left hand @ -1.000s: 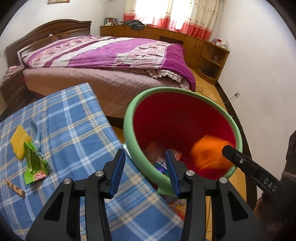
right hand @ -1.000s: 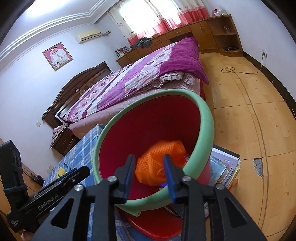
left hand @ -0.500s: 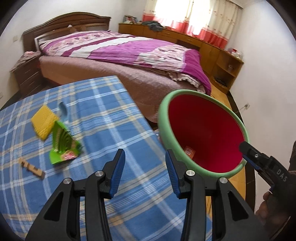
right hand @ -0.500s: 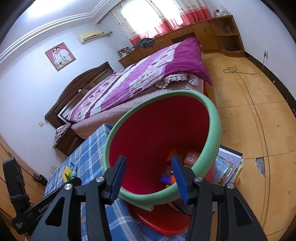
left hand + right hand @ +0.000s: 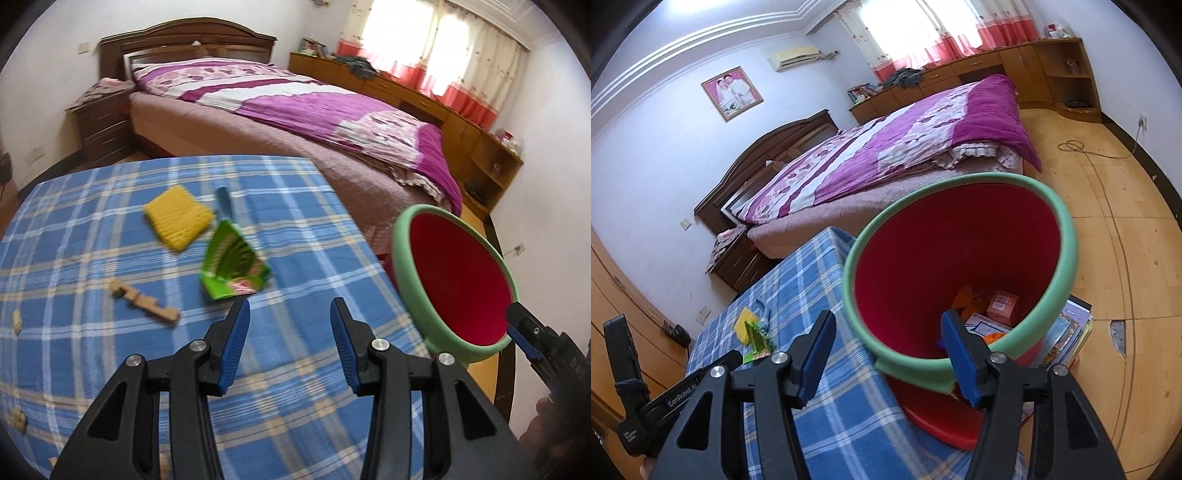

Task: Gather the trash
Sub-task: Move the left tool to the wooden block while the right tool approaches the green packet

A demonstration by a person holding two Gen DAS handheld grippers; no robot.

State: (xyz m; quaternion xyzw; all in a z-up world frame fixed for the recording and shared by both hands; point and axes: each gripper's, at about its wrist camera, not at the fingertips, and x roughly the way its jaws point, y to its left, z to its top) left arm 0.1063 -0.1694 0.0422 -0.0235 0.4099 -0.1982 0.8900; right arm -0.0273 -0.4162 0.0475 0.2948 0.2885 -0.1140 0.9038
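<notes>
Found the trash spread on the blue plaid tablecloth: one crumpled green wrapper with a printed strip along its near edge, one ribbed yellow pad, one notched wooden strip, one blue tube-like piece blurred past telling more, and two small tan crumbs at the cloth's left edge.

Saw the left gripper poised above the cloth with its jaws apart and nothing between them. Placed the green wrapper just beyond its fingertips and slightly left, the wooden strip further left, the yellow pad and blue piece further off behind the wrapper.

Noted one red bin with a green rim, tilted, at the table's right edge. Spotted inside it one small pink box, some orange scraps and a printed sheet, with a stack of books on the floor beside it.

Caught the right gripper at the bin's near rim, its jaws just opened wider, gripping nothing, with only rim and cloth showing through the gap.
</notes>
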